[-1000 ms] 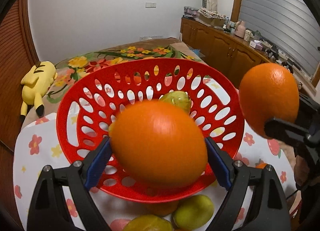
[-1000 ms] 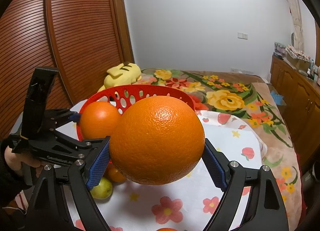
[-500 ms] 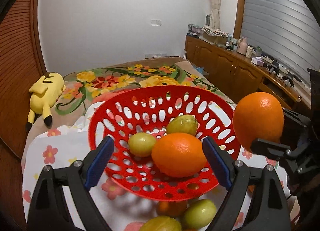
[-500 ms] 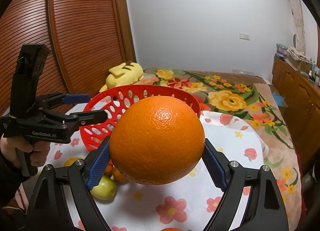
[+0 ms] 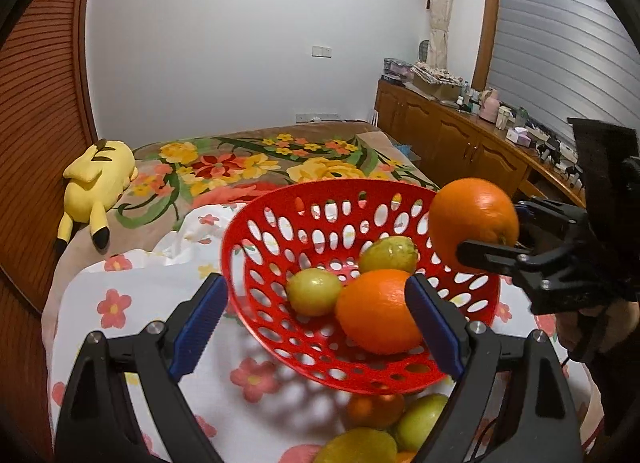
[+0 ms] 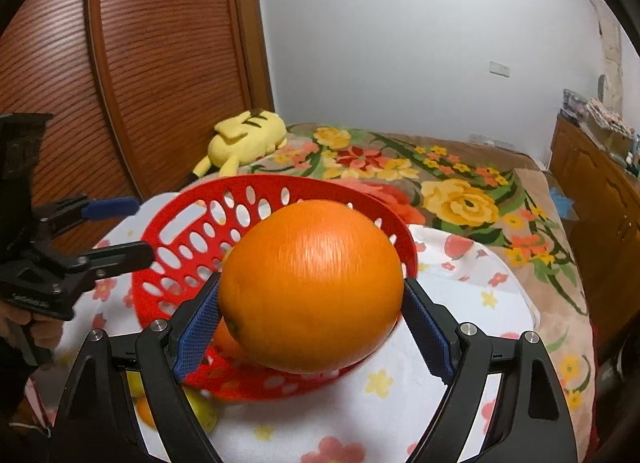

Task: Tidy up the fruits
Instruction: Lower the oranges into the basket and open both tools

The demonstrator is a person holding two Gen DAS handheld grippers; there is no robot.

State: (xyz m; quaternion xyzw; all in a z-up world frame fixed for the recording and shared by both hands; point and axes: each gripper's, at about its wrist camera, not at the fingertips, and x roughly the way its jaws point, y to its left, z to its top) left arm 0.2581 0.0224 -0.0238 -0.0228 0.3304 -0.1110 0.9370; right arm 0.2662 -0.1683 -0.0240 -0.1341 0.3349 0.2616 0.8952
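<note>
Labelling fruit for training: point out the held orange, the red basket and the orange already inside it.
held orange point(image 6: 312, 287), right wrist view, front skin.
red basket point(image 5: 256, 231), left wrist view, left wall.
orange in basket point(image 5: 376, 311), left wrist view, centre.

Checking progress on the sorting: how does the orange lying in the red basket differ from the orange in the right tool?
The basket orange rests loose inside the red basket beside two green fruits; the held orange is clamped in the right tool, off the cloth. The left tool is open and empty. Both oranges are round and bright orange.
</note>
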